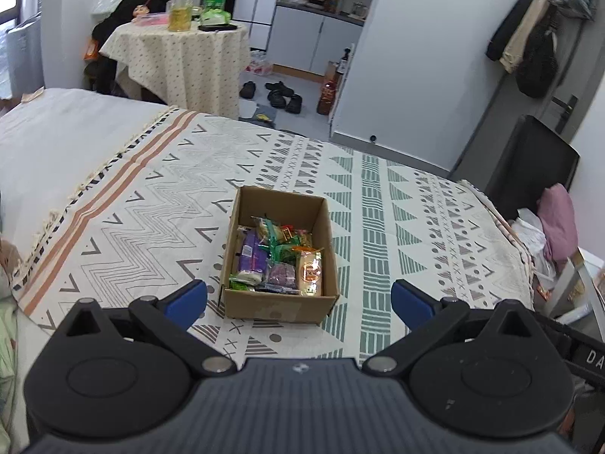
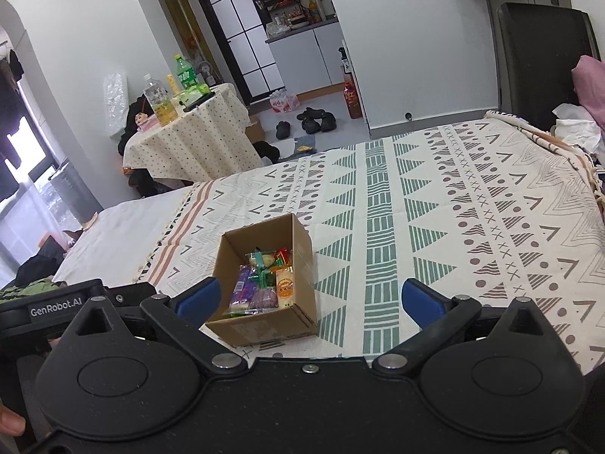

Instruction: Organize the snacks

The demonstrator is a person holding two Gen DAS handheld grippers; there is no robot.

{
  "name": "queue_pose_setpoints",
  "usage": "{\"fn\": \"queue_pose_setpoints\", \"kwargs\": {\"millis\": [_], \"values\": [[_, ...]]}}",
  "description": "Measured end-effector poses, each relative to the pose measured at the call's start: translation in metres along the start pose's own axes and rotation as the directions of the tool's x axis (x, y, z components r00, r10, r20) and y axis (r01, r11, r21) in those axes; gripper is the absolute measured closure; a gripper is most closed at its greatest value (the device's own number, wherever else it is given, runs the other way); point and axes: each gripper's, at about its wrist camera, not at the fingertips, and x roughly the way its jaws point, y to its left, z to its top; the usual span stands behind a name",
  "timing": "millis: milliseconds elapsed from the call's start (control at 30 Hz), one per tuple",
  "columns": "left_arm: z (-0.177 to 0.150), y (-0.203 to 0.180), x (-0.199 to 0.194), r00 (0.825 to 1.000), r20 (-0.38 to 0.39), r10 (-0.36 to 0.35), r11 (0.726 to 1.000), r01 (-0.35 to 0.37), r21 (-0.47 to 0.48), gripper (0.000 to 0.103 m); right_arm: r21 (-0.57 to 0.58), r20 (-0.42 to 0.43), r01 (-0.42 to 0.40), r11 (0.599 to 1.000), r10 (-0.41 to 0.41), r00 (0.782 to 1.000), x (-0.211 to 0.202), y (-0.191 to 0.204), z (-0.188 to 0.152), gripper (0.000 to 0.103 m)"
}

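- A cardboard box [image 1: 280, 253] of snacks [image 1: 280, 261] sits open-topped on the patterned bedspread [image 1: 397, 204] of a bed; wrapped packets lie inside, among them a purple packet [image 1: 251, 255] and an orange-and-cream packet [image 1: 311, 272].
- The left hand-held gripper [image 1: 298, 299] hovers above the bedspread with its blue pads [image 1: 189, 300] spread wide and nothing between them; the box lies just beyond, roughly centred in the gap.
- The right hand-held gripper [image 2: 310, 302] is likewise wide open and empty; in its view the box [image 2: 264, 276] lies left of centre, close to the left pad [image 2: 200, 299].
- Only the left wrist view shows coats hanging on a door [image 1: 529, 38] at the far right and the door handle [image 1: 565, 108].
- Only the right wrist view shows a bright window [image 2: 22, 151] at the left, the other gripper's labelled body [image 2: 56, 304] and a fingertip [image 2: 11, 422] at the bottom left edge.
- Both views show a small cloth-covered counter [image 1: 181, 56] with bottles [image 1: 181, 7] beyond the bed, and shoes [image 1: 280, 94] on the floor.
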Motion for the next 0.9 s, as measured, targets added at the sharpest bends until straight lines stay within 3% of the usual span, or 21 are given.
{"fn": "queue_pose_setpoints", "kwargs": {"millis": [467,900], "values": [[-0.021,-0.013,-0.034,0.999,0.034,0.019,0.984,-0.024,0.174,0.000,-0.030,0.040,0.024,0.999,-0.023,0.999,-0.044,-0.009,-0.014,0.000],[-0.039,-0.007,-0.054,0.997,0.054,0.050,0.976,-0.061,0.211,0.000,-0.068,0.034,0.030,0.997,-0.027,0.999,-0.059,-0.007,-0.030,0.000]]}}
